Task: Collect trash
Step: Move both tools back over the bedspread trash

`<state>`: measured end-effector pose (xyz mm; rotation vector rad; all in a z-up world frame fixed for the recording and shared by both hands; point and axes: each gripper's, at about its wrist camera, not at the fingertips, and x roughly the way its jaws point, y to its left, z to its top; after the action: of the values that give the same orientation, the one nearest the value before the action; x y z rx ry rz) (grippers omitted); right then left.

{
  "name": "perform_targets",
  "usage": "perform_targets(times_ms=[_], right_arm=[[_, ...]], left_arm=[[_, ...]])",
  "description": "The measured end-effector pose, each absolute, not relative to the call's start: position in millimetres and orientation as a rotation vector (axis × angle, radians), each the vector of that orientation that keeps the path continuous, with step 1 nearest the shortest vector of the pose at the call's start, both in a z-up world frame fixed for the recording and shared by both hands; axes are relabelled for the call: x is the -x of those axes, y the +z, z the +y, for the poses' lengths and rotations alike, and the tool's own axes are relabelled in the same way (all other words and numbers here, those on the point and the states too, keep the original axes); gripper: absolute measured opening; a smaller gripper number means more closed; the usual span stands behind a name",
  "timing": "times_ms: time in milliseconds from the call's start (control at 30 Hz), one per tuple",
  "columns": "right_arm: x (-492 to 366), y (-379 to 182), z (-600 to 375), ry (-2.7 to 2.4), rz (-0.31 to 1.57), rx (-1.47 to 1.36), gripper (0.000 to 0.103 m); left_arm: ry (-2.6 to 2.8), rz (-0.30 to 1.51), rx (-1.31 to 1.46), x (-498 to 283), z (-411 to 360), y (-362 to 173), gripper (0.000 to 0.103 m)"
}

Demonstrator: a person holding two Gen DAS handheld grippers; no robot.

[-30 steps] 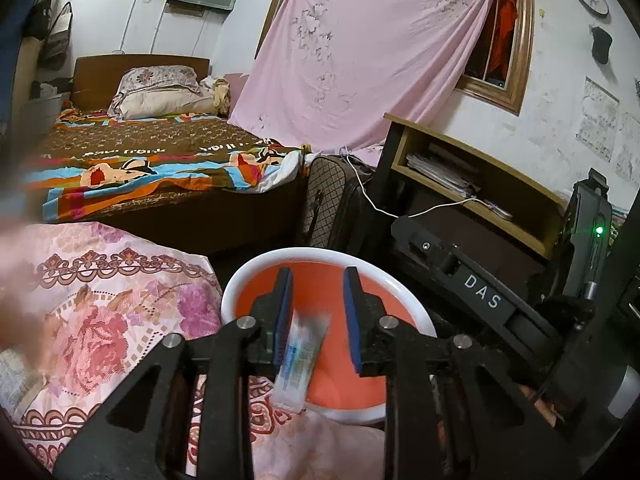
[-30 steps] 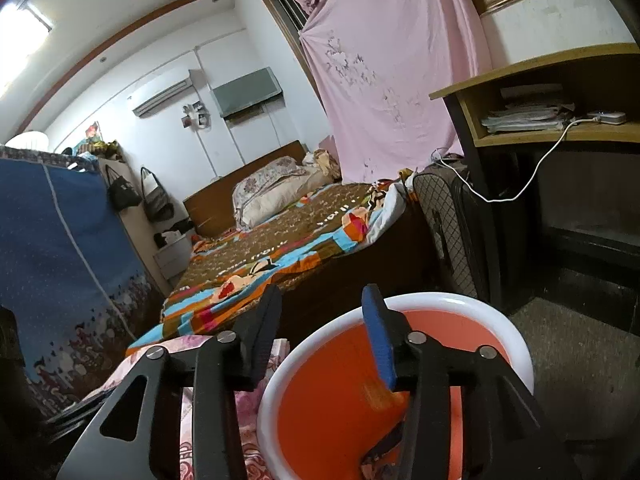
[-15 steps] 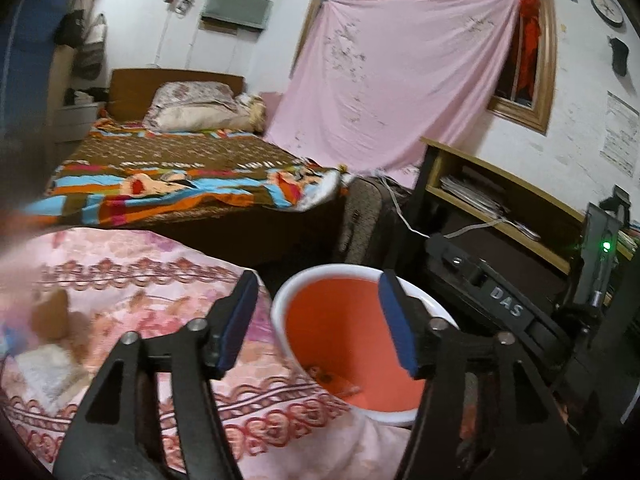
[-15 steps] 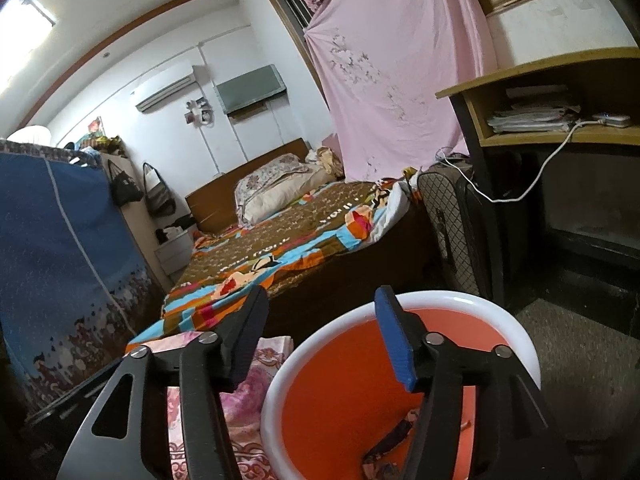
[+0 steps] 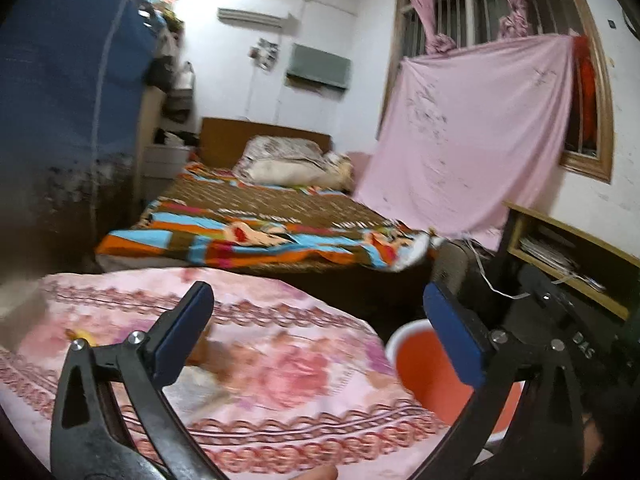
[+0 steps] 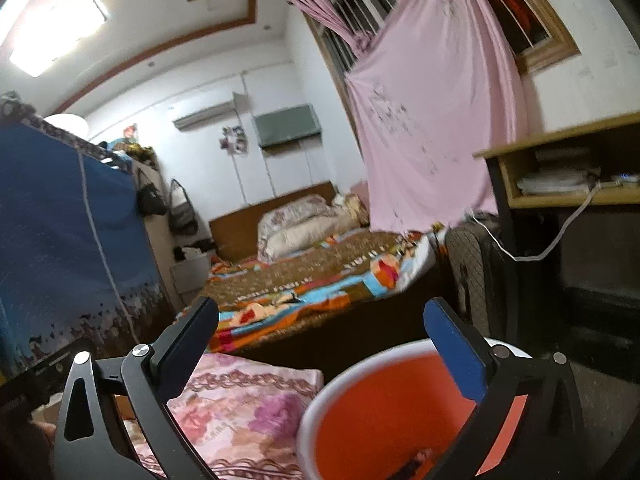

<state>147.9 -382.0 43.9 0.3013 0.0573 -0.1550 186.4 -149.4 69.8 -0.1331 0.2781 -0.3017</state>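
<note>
Risk, blur: left view smeared; scraps on floral cloth hard to place, so a pinch may land on fabric and drag the cloth.
Risk, bin: orange bin sits just beside cloth edge; a low swing could knock its white rim.
Left gripper: wide, empty, over the cloth.
Right gripper: wide, empty, above bin mouth.
Trash: brownish scrap and yellow bit on cloth, both blurred; a dark piece lies in the bin.

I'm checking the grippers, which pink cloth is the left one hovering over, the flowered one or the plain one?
The flowered pink cloth, spread flat below the open left gripper beside the orange bin. The plain pink sheet hangs over the far window.
</note>
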Motion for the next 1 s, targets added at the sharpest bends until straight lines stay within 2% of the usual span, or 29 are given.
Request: perform_targets(times_ms=[567, 1000], right_arm=[[-142, 58, -296, 0.067, -0.106, -0.195, 0.103], [-166, 46, -230, 0.233, 0.014, -0.043, 0.103]], left_arm=[[-0.048, 0.143, 0.141, -153, -46, 70, 0.092], [0.025, 0.157, 0.096, -148, 5, 56, 0.091]])
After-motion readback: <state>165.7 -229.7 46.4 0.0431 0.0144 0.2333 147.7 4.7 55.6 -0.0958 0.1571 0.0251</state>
